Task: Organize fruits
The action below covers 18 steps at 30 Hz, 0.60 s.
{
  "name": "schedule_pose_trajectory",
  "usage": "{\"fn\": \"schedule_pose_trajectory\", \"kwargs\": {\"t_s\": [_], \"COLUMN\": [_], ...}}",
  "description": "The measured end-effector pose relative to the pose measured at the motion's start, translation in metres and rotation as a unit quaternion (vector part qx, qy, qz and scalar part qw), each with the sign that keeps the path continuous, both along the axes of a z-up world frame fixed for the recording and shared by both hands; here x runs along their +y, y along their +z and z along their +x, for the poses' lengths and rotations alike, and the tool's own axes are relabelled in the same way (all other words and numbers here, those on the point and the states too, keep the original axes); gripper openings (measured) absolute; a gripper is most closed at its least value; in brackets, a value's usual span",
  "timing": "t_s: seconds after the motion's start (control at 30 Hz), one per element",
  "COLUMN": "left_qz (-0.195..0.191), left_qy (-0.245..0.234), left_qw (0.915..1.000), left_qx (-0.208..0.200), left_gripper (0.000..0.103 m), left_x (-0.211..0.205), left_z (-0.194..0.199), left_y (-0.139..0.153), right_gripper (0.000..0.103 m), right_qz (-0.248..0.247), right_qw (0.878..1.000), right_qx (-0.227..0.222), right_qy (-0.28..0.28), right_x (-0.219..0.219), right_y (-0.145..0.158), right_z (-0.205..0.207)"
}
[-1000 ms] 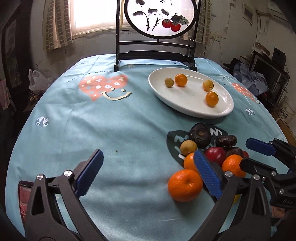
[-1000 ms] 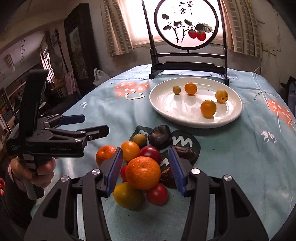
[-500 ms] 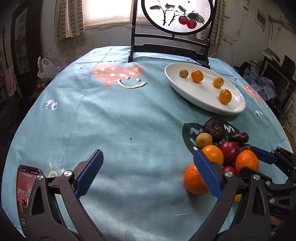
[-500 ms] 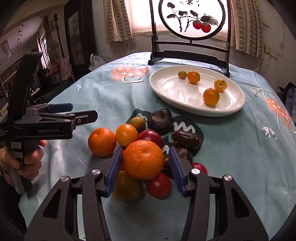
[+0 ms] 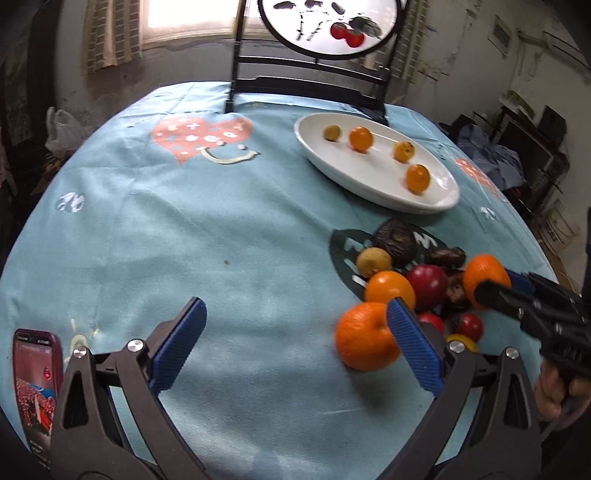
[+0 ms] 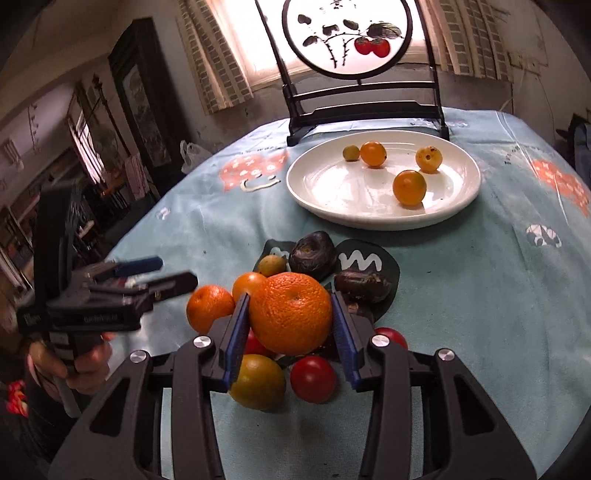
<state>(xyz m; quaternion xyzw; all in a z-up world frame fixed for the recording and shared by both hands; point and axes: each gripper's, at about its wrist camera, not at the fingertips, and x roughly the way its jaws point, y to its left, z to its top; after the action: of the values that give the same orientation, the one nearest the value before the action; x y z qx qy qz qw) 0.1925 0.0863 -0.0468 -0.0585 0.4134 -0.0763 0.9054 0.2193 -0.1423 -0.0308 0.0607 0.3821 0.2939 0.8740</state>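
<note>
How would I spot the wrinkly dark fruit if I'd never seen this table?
Find the white plate on the blue tablecloth, then look just in front of it at the fruit pile sitting on a dark printed patch. The wrinkly dark fruit lies at the pile's far edge, nearest the plate: round, blackish-brown and shrivelled, unlike the smooth orange and red fruits around it.

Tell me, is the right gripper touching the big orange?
Touching. The right wrist view shows the right gripper with both blue fingers pressed against the big orange.

Daylight pours through the blown-out window point(image 5: 192, 22) behind the desk point(image 5: 221, 229); the white plate point(image 6: 332, 206) carries soft glare; fisheye bending curves the edges into dark corners; slight motion blur softens the left view.
</note>
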Motion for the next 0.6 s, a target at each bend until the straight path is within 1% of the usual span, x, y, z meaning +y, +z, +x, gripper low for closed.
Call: {"fn": "schedule_pose_trajectory", "kwargs": {"t_s": [0.07, 0.13, 0.23, 0.33, 0.47, 0.6], "left_qz": [0.009, 0.032, 0.055, 0.061, 0.069, 0.073], "left_qy": [-0.036, -0.065, -0.09, -0.101, -0.106, -0.107], "left_qw": [0.9993, 0.9972, 0.9941, 0.9929, 0.9919, 0.9916], "left_qx": [-0.009, -0.018, -0.025, -0.019, -0.006, 0.004], "left_gripper": [0.1, 0.1, 0.098, 0.089, 0.077, 0.071], "left_x": [-0.011, -0.024, -0.038, -0.044, -0.046, -0.048], "left_z": [-0.006, -0.011, -0.015, -0.014, -0.011, -0.007], "left_y": [0.0, -0.001, -0.004, -0.008, -0.015, -0.021], "right_gripper": [0.044, 0.044, 0.044, 0.044, 0.044, 0.044], "right_qz": [0.012, 0.018, 0.035, 0.026, 0.026, 0.023], "right_qw": [1.0, 0.999, 0.998, 0.998, 0.998, 0.998], "right_qx": [0.006, 0.012, 0.03, 0.024, 0.027, 0.025], "right_qy": [-0.021, -0.036, -0.038, -0.043, -0.043, -0.046], "right_x": [-0.009, -0.015, -0.02, -0.02, -0.021, -0.021], "right_y": [0.001, 0.001, -0.002, -0.001, -0.001, -0.001], "right_z": [0.003, 0.006, 0.009, 0.008, 0.008, 0.007]}}
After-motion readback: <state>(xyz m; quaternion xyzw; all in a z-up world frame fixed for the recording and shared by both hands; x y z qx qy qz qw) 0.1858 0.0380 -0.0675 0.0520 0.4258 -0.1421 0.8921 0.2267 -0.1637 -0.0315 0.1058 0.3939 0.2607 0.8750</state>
